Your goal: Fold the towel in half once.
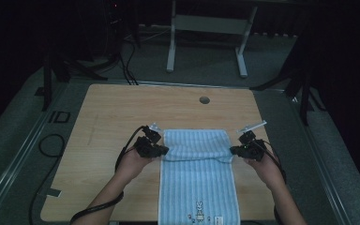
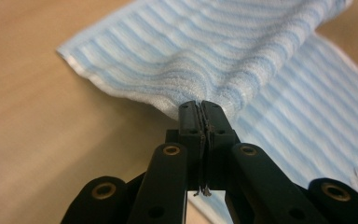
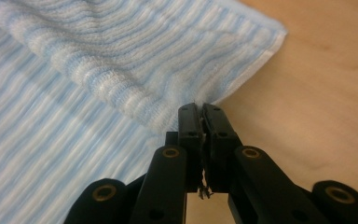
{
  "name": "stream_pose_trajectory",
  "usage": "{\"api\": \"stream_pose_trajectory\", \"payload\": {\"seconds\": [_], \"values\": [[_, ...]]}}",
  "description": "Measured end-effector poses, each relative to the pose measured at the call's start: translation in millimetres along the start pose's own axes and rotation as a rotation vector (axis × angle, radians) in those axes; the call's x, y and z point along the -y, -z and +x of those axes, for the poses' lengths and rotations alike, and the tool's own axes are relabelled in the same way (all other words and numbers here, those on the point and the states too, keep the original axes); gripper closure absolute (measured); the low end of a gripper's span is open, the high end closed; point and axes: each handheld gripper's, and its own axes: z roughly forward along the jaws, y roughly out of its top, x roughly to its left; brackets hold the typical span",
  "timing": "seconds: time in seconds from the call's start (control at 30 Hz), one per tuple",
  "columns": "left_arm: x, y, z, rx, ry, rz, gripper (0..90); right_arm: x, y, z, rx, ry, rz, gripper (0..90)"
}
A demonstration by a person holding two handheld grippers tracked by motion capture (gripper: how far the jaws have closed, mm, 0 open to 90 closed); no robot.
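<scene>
The left tongs (image 1: 163, 151) are pinched tight on the left edge of a ribbed, blue-and-white striped towel (image 1: 198, 178); the cloth runs between both tongs, its far end folded back over itself; a small rabbit print (image 1: 198, 207) sits near its close edge, the marks there too small to read; the right tongs (image 1: 234, 150) clamp its right edge; bare wooden surface (image 1: 112, 117) lies open beyond both.
</scene>
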Motion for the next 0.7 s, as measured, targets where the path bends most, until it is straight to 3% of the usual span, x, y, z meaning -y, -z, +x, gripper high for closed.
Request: {"api": "stream_pose_trajectory", "payload": {"seconds": [0.13, 0.27, 0.37, 0.43, 0.5, 0.6, 0.7], "values": [[15.7, -4.9, -8.2, 0.013, -0.013, 0.037, 87.2, 19.3, -1.8, 11.8, -0.020, 0.016, 0.001, 86.8], [32.4, -13.4, -17.5, 0.053, -0.020, 0.097, 85.3, 37.2, -10.4, 19.5, -0.033, 0.027, 0.029, 84.0], [34.9, -9.3, -22.0, 0.020, -0.054, 0.111, 69.8, 45.0, -12.5, 21.7, -0.051, 0.018, 0.051, 71.5], [32.8, -2.3, -23.4, 0.011, -0.053, 0.073, 63.1, 45.8, -9.3, 23.4, -0.041, 0.022, 0.041, 69.8], [28.8, 1.3, -25.9, 0.005, -0.053, 0.044, 62.9, 41.4, -4.7, 25.0, -0.026, 0.028, 0.023, 70.2], [24.6, -0.8, -29.3, 0.004, -0.067, 0.046, 63.0, 32.6, -1.0, 28.3, -0.021, 0.035, 0.001, 72.4], [21.9, -17.5, -34.2, 0.009, -0.083, 0.076, 63.3, 24.5, -7.1, 34.3, -0.030, 0.051, 0.017, 72.4]]}}
